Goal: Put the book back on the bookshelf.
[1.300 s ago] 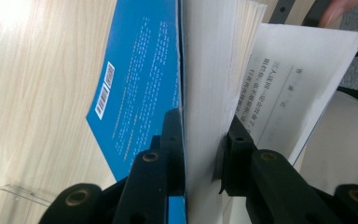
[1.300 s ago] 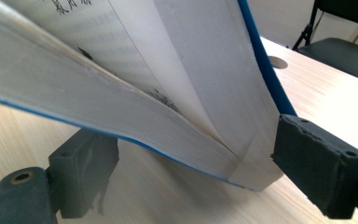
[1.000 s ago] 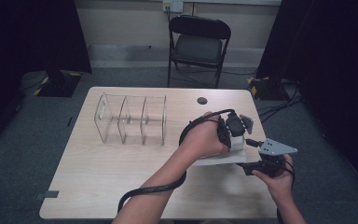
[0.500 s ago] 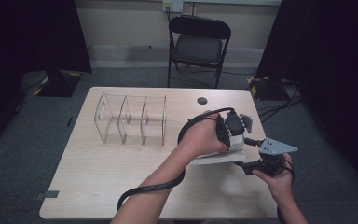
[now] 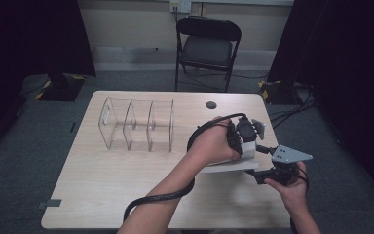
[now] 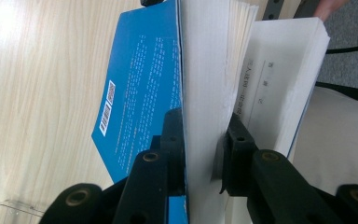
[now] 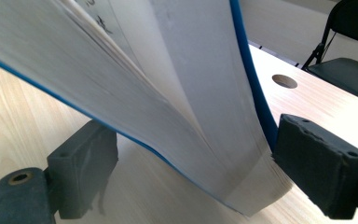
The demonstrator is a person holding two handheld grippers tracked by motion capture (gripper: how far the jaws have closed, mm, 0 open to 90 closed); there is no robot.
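A: While both hands rest at the table's (image 5: 102, 195) right side, where is the book (image 6: 140, 88)?

B: I see it at about 4 o'clock from the table's centre, in the high view. It lies between the two grippers, low over the top; whether it touches the wood I cannot tell.

A: State of the left gripper (image 6: 205, 154)?

B: Closed on the book. In the left gripper view my jaws clamp a thick block of white pages; the blue back cover with its barcode sits outside the left jaw, and a second block of pages fans out beyond the right jaw.

A: And the right gripper (image 7: 191, 163)?

B: In the right gripper view its jaws straddle the book's corner. The right pad lies against the blue cover; the left pad stands apart from the pages, with bare table showing between. I read it as open around the book, not pressing.

A: Anything else on the table?

B: A clear rack (image 5: 136, 124) with three compartments at 10 o'clock, well apart from the book, and a dark round hole (image 5: 211, 105) at 1 o'clock. A chair (image 5: 207, 48) stands beyond the far edge at 12.
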